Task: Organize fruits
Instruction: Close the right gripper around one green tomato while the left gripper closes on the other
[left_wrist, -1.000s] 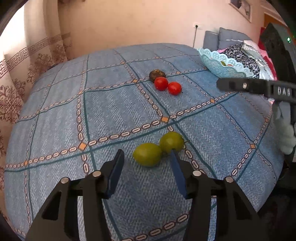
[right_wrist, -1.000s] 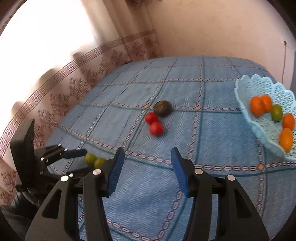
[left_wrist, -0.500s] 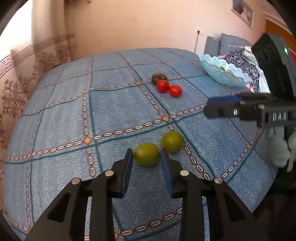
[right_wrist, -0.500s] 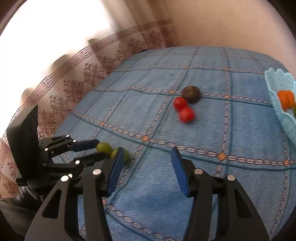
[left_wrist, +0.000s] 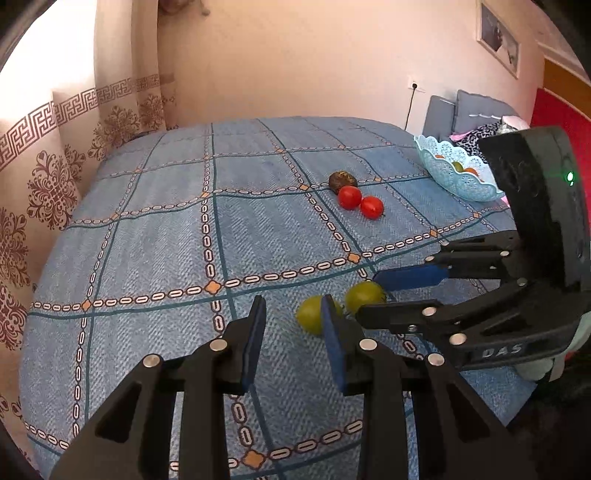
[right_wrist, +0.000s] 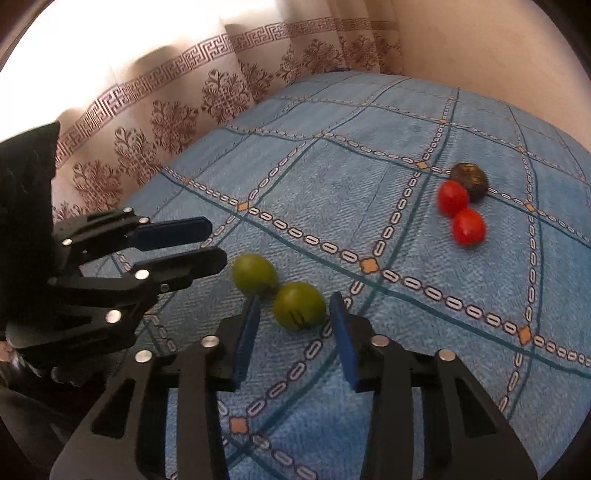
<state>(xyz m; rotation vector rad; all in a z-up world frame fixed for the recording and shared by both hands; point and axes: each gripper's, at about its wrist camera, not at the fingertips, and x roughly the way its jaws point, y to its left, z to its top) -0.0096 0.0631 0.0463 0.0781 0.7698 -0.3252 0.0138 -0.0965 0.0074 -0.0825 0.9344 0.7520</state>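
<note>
Two green fruits lie touching on the blue bedspread. In the left wrist view the nearer green fruit (left_wrist: 309, 318) sits just right of my open, empty left gripper (left_wrist: 293, 317), partly behind its right finger; the other green fruit (left_wrist: 364, 296) lies by the tips of my right gripper (left_wrist: 373, 295). In the right wrist view my open right gripper (right_wrist: 294, 314) has one green fruit (right_wrist: 299, 304) between its fingertips; the other (right_wrist: 254, 272) lies beyond, near my left gripper (right_wrist: 212, 242). Two red tomatoes (left_wrist: 360, 202) and a dark brown fruit (left_wrist: 342, 180) lie farther off.
A light blue lace basket (left_wrist: 452, 171) with orange and green fruits stands at the bed's far right edge, by grey pillows (left_wrist: 465, 114). A patterned curtain (left_wrist: 48, 173) hangs along the left. The bed's edge drops off near me.
My right gripper swung in from the far side to the green fruits and now straddles one. My left gripper drew back and left and opened a little; both green fruits stayed put.
</note>
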